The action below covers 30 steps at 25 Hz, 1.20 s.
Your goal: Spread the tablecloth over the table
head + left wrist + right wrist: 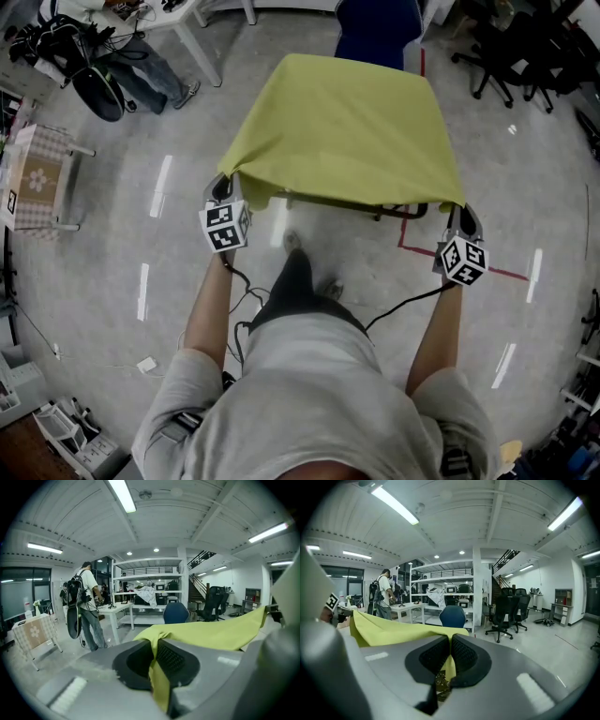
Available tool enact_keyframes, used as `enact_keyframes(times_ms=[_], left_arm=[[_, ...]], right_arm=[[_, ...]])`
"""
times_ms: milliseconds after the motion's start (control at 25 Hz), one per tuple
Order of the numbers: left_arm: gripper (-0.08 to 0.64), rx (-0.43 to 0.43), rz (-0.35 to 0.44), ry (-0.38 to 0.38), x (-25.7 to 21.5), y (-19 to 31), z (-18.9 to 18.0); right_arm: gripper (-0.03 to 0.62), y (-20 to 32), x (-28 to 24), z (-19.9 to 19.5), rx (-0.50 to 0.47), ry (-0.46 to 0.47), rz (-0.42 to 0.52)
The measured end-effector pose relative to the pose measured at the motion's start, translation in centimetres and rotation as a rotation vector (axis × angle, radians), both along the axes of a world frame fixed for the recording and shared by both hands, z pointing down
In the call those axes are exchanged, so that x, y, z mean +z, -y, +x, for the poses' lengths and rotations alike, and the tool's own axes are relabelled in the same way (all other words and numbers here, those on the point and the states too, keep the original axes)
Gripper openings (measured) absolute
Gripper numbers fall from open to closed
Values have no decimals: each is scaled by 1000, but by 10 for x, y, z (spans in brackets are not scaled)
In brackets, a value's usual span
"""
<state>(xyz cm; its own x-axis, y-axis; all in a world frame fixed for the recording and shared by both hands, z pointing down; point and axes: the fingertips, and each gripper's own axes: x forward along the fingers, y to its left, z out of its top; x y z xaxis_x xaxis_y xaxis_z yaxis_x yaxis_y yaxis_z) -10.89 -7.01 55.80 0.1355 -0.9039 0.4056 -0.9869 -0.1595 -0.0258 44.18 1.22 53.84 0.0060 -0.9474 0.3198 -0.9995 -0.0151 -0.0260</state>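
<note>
A yellow-green tablecloth [342,131] hangs stretched over a table that it hides almost wholly; only a bit of dark frame [403,212] peeks out under its near edge. My left gripper [225,190] is shut on the cloth's near left corner [157,667], and the fabric runs between its black pads. My right gripper [462,218] is shut on the near right corner [449,660]. Both grippers point away from me at about the same height, and the cloth sags slightly between them.
A blue chair [377,28] stands beyond the table's far edge. A small table with a checked cloth [37,178] is at the left, and a person [86,604] stands by a white table [178,19] at the back left. Black office chairs [525,56] crowd the back right. Red tape [441,253] marks the floor.
</note>
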Motion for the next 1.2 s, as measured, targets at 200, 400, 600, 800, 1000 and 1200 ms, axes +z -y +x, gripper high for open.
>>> enact_keyframes(times_ms=[200,400,600,800,1000,1200], left_arm=[[32,18,-12,16,1,-18,6],[32,21,-22,33,8,-37,2],[32,2,-98,34,38,-56,-6],[69,33,-206,67,79,-78,1],[150,29,-272,75,107,-94,-1],[150,13,-246,61,100,-93,-3]], right_arm=[[11,-23,-10,6,-23,-7,0],[11,-46,-1,8,-49,-35,-28],[9,-57,24,3,-37,-22,-72],[109,-69,63,2,21,-17,-167],[166,-80,78,-4,20,13,-183],[153,-76,72,-10,20,30,-146]])
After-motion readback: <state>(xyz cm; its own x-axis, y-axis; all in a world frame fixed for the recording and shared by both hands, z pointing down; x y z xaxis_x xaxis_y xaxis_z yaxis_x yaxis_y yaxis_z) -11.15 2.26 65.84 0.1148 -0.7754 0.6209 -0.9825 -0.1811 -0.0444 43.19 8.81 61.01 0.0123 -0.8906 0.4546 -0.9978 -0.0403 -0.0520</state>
